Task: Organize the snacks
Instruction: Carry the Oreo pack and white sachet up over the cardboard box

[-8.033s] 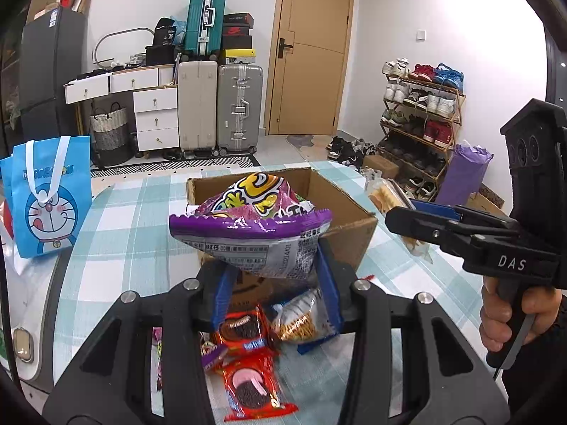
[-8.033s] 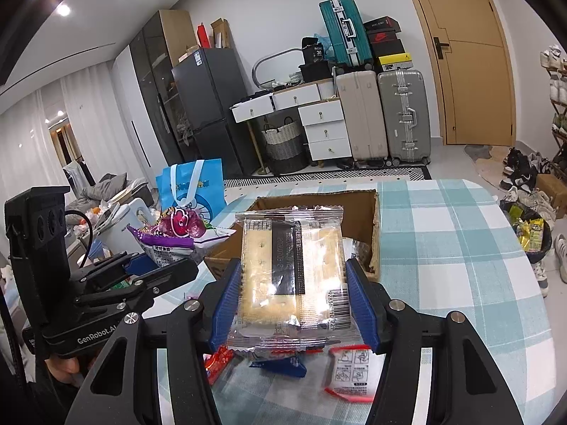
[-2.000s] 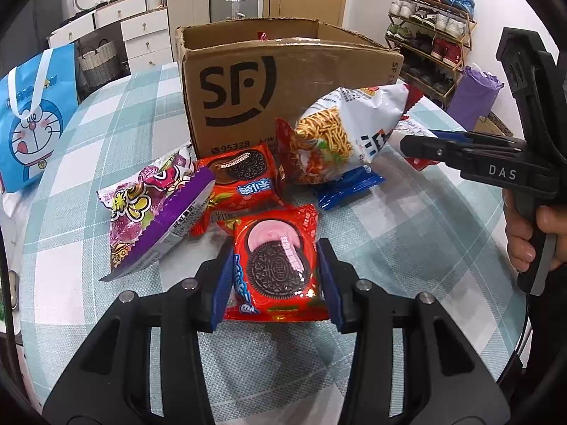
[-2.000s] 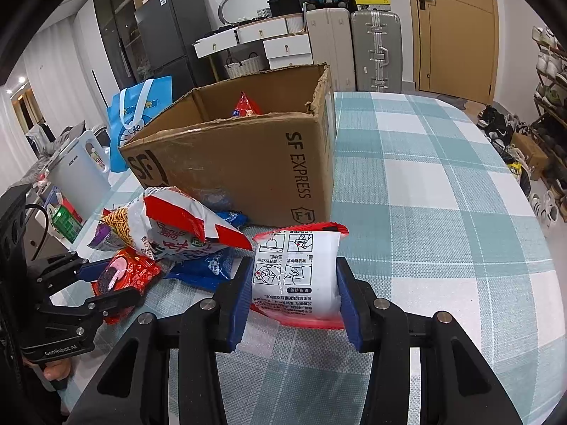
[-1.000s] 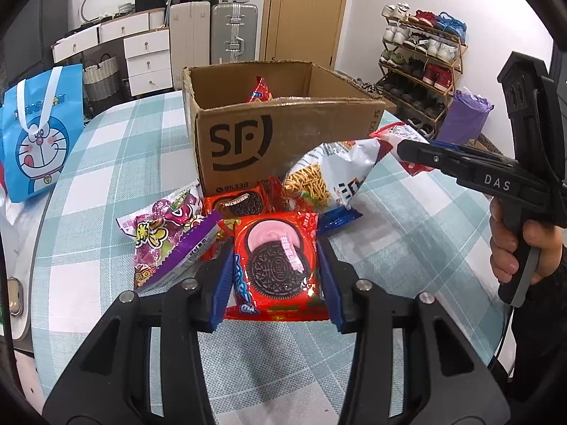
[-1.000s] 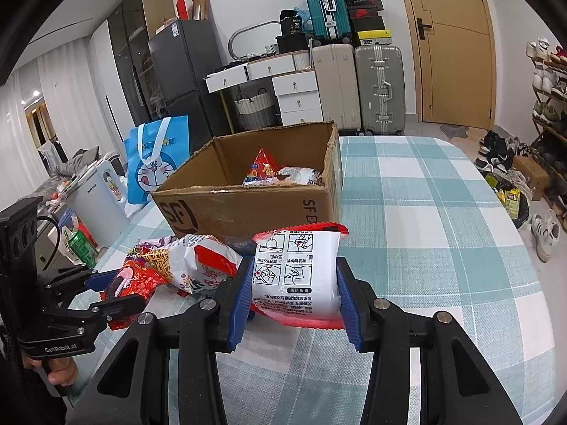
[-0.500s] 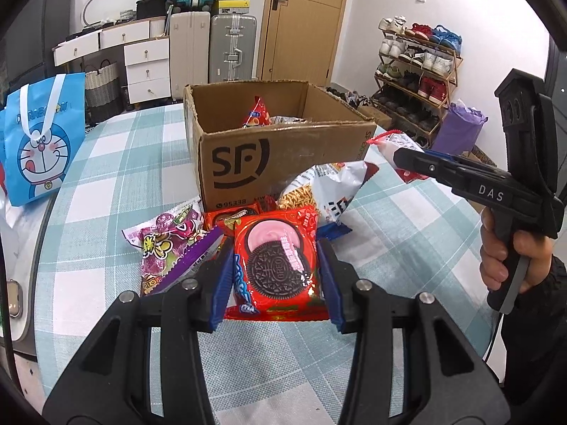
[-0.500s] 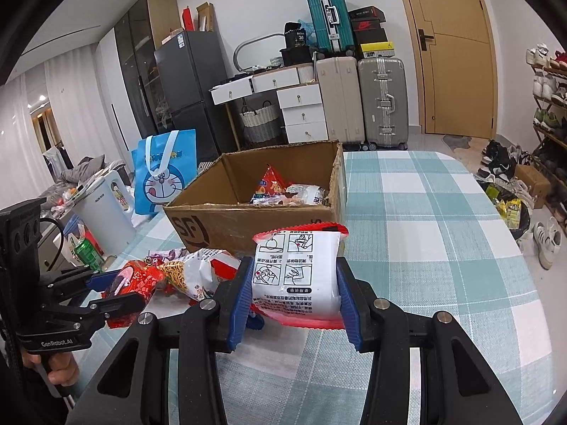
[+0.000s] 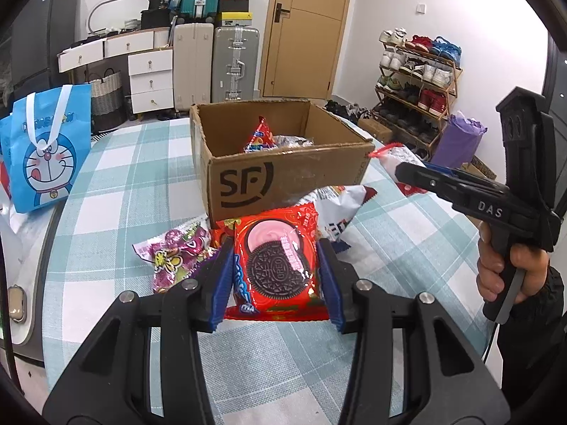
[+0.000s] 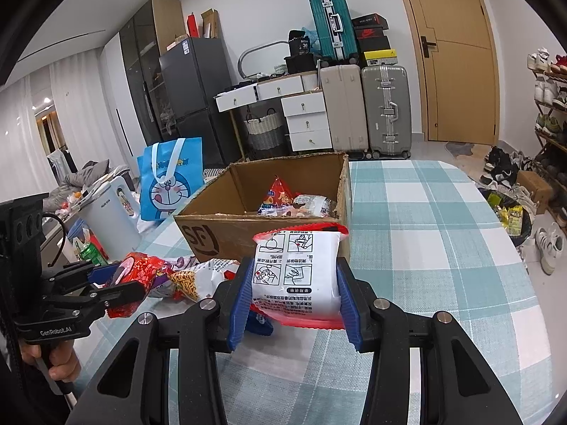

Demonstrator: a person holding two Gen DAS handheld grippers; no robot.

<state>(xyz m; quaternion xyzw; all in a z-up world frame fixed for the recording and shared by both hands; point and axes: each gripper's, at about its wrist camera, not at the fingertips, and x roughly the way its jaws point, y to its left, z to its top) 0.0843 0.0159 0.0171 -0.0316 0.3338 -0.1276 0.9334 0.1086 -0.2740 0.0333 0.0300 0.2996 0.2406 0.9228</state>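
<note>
With our left gripper (image 9: 276, 276) clamped on the cookie packet (image 9: 278, 260) and our right gripper (image 10: 296, 295) clamped on the white pouch (image 10: 297, 274), both short of the cardboard box (image 9: 283, 177), we risk snagging its near wall and dropping them outside.

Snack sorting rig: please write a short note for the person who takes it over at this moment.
Left gripper: shut on the red Oreo pack, lifted off the table.
Right gripper: shut on the white instant noodle packet, also lifted.
Cardboard box: open, with a few snacks already inside.
On the checked tablecloth in front of the box: purple candy bag, noodle snack bag, and at least one more pack partly hidden.
Left to do: put both held packs into the box, then the rest.
</note>
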